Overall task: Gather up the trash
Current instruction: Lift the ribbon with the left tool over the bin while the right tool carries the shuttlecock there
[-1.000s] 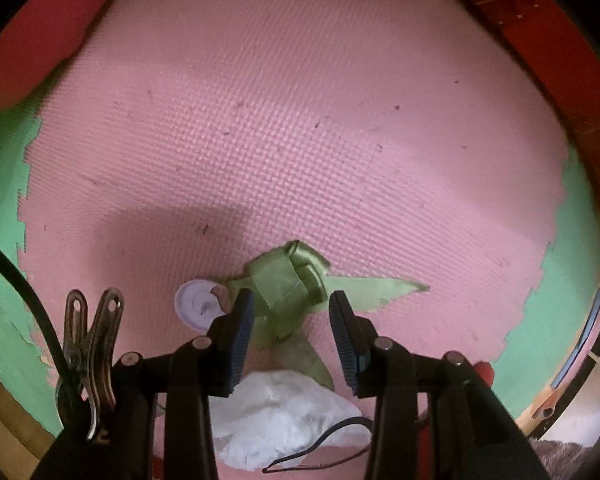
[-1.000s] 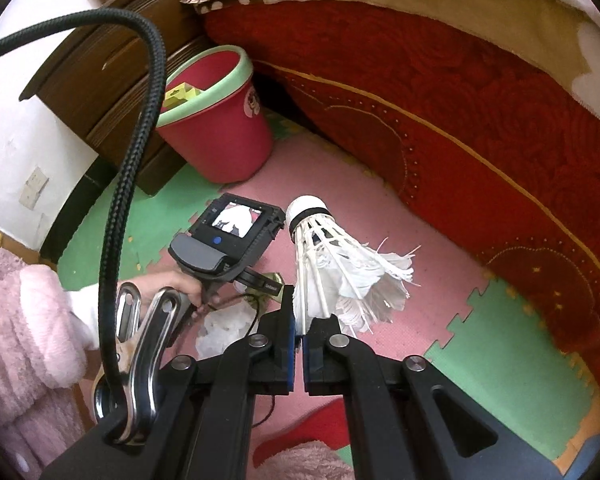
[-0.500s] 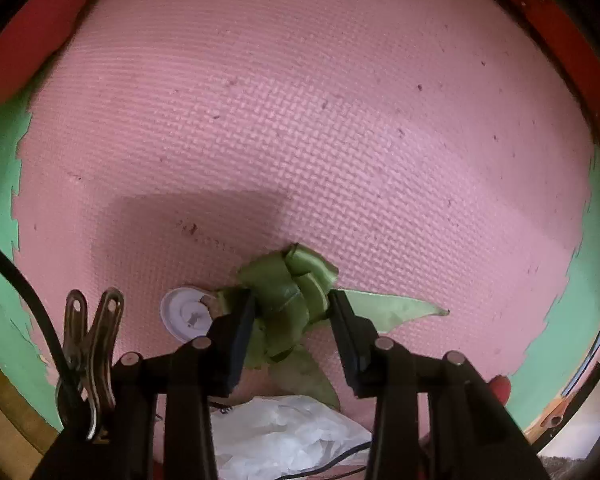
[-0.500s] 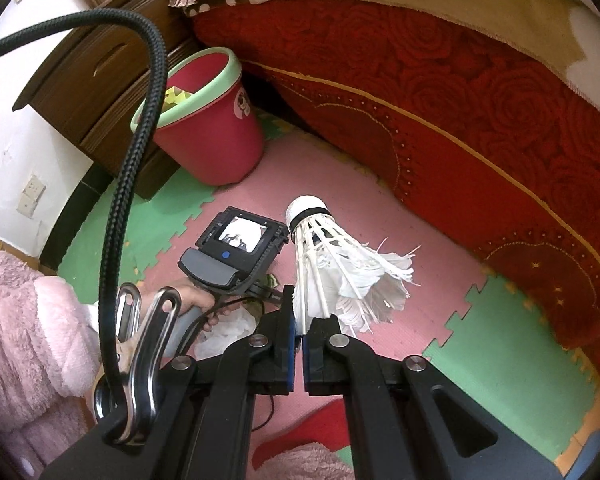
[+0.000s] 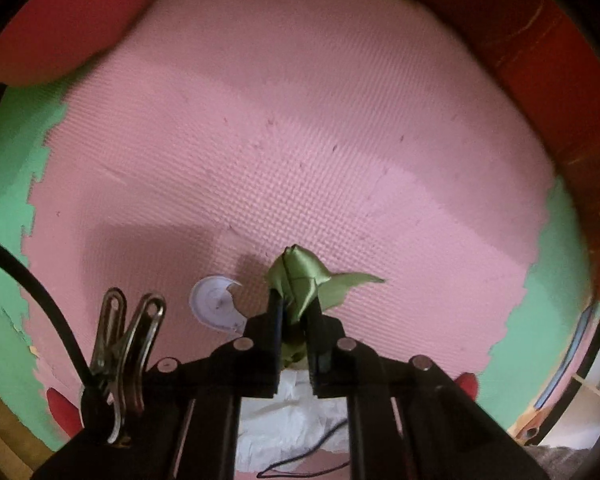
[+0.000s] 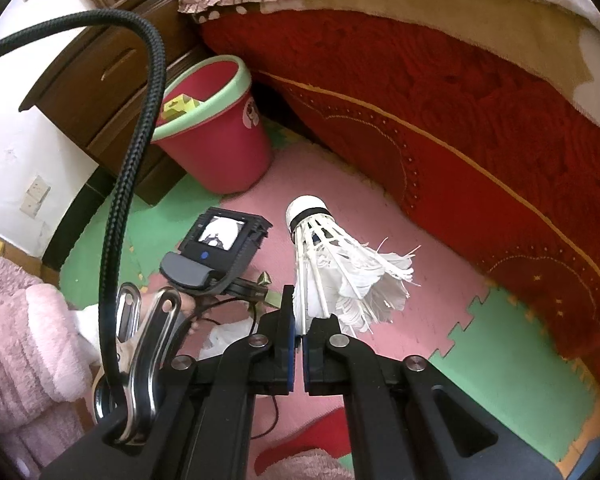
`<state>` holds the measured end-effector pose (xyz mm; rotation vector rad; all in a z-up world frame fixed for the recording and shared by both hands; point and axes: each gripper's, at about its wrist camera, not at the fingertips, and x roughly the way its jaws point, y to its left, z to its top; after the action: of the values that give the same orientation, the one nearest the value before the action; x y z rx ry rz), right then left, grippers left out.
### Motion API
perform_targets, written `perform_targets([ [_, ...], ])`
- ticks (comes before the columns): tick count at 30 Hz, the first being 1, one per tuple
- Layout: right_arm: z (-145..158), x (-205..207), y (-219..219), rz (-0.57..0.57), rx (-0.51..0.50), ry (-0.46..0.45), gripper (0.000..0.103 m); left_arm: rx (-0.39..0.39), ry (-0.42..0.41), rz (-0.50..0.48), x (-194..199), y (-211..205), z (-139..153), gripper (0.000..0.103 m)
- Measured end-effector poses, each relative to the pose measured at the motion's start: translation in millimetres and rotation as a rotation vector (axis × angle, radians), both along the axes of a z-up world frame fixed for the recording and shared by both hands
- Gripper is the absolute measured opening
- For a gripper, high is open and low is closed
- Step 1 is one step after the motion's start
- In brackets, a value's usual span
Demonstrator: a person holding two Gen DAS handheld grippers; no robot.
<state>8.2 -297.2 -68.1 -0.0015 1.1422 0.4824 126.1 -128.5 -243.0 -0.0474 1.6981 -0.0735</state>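
The left tool (image 5: 295, 304) points straight down at the pink floor mat (image 5: 300, 140), and its jaws are closing on a knotted green ribbon (image 5: 300, 280) pinched between the pads. The ribbon's knot stands up past the fingertips, its long axis running along the tool's fingers, while one flat pointed tail (image 5: 356, 280) sticks out to the right of the knot; a lower end hangs between the fingers toward the camera. Compared with a second ago, when the jaws stood wide to either side of the ribbon lying spread on the mat, the ribbon is now gathered narrow and lifted off the mat. A white round lid (image 5: 216, 308) lies on the mat just left of the ribbon, and a crumpled white plastic bag (image 5: 292, 420) lies below it, behind the tool. The right tool (image 6: 300, 320) is clenched on a white shuttlecock (image 6: 332, 272), gripping the feather skirt; the cork end (image 6: 306, 210) points up and away from the tool, toward the red bedspread (image 6: 460, 120), unchanged from the earlier frames. Well beyond the ribbon, left of the shuttlecock, stands a red bin with a green rim (image 6: 216, 144) with yellow scrap inside.
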Motion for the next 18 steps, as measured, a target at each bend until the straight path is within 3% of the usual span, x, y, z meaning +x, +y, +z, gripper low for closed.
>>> perform_targets([
  [11,10.9,1.9,13.2,0.006,-0.004,-0.040,0.003,-0.024,-0.145,0.048,-32.0,18.9,81.4,0.010],
  [12,12.3,2.1,14.9,0.007,-0.002,-0.043,0.003,-0.030,-0.160,0.055,-7.5,10.8,97.8,0.010],
  [18,23.6,3.4,30.8,0.029,-0.006,-0.069,0.003,-0.059,-0.266,0.080,-13.4,23.9,158.0,0.010],
])
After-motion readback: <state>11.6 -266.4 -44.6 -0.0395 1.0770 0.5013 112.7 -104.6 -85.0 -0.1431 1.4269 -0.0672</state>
